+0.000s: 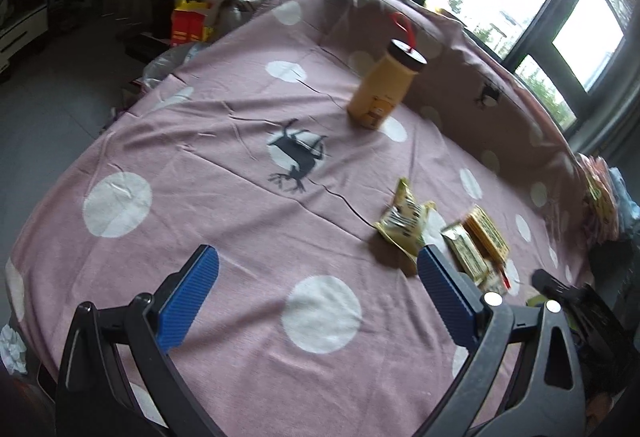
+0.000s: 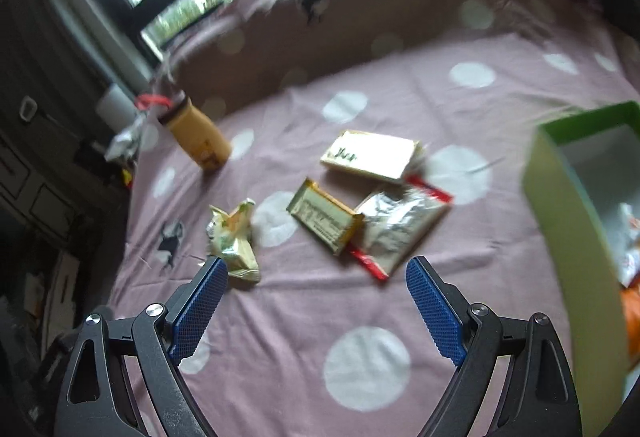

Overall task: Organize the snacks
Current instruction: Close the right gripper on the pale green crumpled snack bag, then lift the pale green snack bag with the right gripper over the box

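Here the snacks lie loose on a pink cloth point(image 2: 312, 317) with white dots that covers the table: a crumpled yellow-green packet point(image 2: 234, 237) sits apart to the left, and to its right a cluster of three touches or overlaps, namely a small gold bar point(image 2: 322, 219), a crinkled silver packet with red ends point(image 2: 398, 231) partly under the bar's corner, and a larger flat gold pack point(image 2: 370, 155) just behind them. Motion blur smears all the print, so no label can be read. A tan bottle with a dark lid and red loop point(image 2: 198, 139) stands well apart toward the cloth's raised, folded far edge. At the right edge of the right wrist view a green box point(image 2: 560, 237) is cut off by the frame; something white and orange lies inside, too blurred to identify. The right gripper point(image 2: 316, 311) hangs above the cloth with its blue pads wide apart and nothing between them. In the left wrist view the left gripper point(image 1: 318, 307) is likewise spread and holds nothing; its right finger hides part of the snack cluster, and the crumpled packet point(image 1: 402, 223) sits just beyond that fingertip. The bottle point(image 1: 384, 87) stands farther back near a dark deer print point(image 1: 298, 157). Windows behind are blown out by glare.
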`<state>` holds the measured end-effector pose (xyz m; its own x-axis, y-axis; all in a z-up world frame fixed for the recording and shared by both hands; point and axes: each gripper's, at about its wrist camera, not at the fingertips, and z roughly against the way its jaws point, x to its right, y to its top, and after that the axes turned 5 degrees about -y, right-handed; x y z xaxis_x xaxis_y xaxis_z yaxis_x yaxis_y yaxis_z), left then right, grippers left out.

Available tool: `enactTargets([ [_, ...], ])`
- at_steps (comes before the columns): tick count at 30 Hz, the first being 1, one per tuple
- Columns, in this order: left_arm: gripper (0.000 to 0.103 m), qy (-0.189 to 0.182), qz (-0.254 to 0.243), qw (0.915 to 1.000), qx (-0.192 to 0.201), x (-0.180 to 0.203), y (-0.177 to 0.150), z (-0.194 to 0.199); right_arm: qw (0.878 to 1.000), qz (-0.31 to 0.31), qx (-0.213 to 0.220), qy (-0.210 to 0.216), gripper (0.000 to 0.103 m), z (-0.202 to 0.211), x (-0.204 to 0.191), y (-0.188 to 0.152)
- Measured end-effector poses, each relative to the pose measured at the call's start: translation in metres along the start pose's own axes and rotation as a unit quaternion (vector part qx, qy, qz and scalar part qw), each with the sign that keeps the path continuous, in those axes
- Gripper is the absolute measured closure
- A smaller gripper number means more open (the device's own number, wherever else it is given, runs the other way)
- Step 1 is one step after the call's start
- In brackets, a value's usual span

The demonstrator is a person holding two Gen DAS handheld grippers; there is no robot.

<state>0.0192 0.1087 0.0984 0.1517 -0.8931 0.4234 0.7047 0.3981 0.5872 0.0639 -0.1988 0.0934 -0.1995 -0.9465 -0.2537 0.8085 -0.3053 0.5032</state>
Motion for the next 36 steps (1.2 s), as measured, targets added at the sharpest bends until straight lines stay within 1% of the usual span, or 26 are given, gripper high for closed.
enactTargets([
  [3, 0.004, 0.014, -0.002, 0.9999, 0.004, -0.002, 0.001, 0.001, 1.000, 0.019, -0.012, -0.006, 0.012, -0.022, -0.018, 0.010],
  [6, 0.004, 0.024, 0.000, 0.9997, 0.001, -0.005, 0.003, -0.002, 0.999, 0.037, -0.031, 0.018, 0.012, -0.046, -0.044, 0.017],
  [9, 0.004, 0.034, 0.004, 0.9994, -0.005, -0.008, 0.004, -0.008, 0.995, 0.073, -0.043, 0.042, 0.012, -0.068, -0.076, 0.018],
  [11, 0.004, 0.040, 0.009, 0.9991, -0.009, -0.011, 0.005, -0.010, 0.994, 0.079, -0.055, 0.053, 0.012, -0.085, -0.092, 0.018],
  [13, 0.004, 0.042, 0.013, 0.9990, -0.011, -0.012, 0.005, -0.011, 0.993, 0.073, -0.073, 0.053, 0.012, -0.103, -0.101, 0.017],
  [15, 0.004, 0.043, 0.017, 0.9989, -0.013, -0.014, 0.005, -0.012, 0.992, 0.072, -0.091, 0.053, 0.022, -0.121, -0.109, 0.013],
  [17, 0.004, 0.043, 0.016, 0.9988, -0.015, -0.013, 0.005, -0.012, 0.990, 0.083, -0.101, 0.049, 0.047, -0.129, -0.112, 0.010],
  [18, 0.004, 0.042, 0.013, 0.9989, -0.017, -0.012, 0.005, -0.013, 0.990, 0.088, -0.095, 0.049, 0.050, -0.128, -0.112, 0.007],
  [19, 0.004, 0.042, 0.010, 0.9989, -0.018, -0.011, 0.005, -0.013, 0.991, 0.090, -0.087, 0.052, 0.056, -0.123, -0.111, 0.006],
  [20, 0.004, 0.041, 0.009, 0.9990, -0.019, -0.010, 0.005, -0.014, 0.991, 0.091, -0.084, 0.050, 0.060, -0.117, -0.108, 0.005],
  [21, 0.004, 0.037, 0.006, 0.9991, -0.021, -0.008, 0.005, -0.014, 0.991, 0.091, -0.083, 0.048, 0.062, -0.111, -0.105, 0.004],
  [25, 0.004, 0.014, -0.007, 0.9994, -0.032, 0.003, 0.001, -0.017, 0.993, 0.057, -0.075, 0.072, 0.063, -0.067, -0.075, -0.003],
  [27, 0.004, 0.010, -0.016, 0.9991, -0.039, 0.010, -0.003, -0.021, 0.994, 0.053, -0.065, 0.068, 0.063, -0.036, -0.054, -0.016],
  [28, 0.006, 0.013, -0.021, 0.9988, -0.042, 0.013, -0.004, -0.024, 0.995, 0.051, -0.063, 0.063, 0.063, -0.027, -0.046, -0.021],
  [30, 0.009, 0.017, -0.031, 0.9979, -0.055, 0.019, -0.009, -0.029, 0.995, 0.044, -0.070, 0.055, 0.063, -0.009, -0.025, -0.037],
  [33, 0.010, 0.004, -0.035, 0.9970, -0.068, 0.029, -0.016, -0.034, 0.994, 0.030, -0.097, 0.045, 0.063, -0.003, 0.007, -0.057],
  [36, 0.010, -0.022, -0.047, 0.9942, -0.094, 0.044, -0.027, -0.041, 0.992, -0.006, -0.119, 0.034, 0.063, -0.018, 0.035, -0.063],
])
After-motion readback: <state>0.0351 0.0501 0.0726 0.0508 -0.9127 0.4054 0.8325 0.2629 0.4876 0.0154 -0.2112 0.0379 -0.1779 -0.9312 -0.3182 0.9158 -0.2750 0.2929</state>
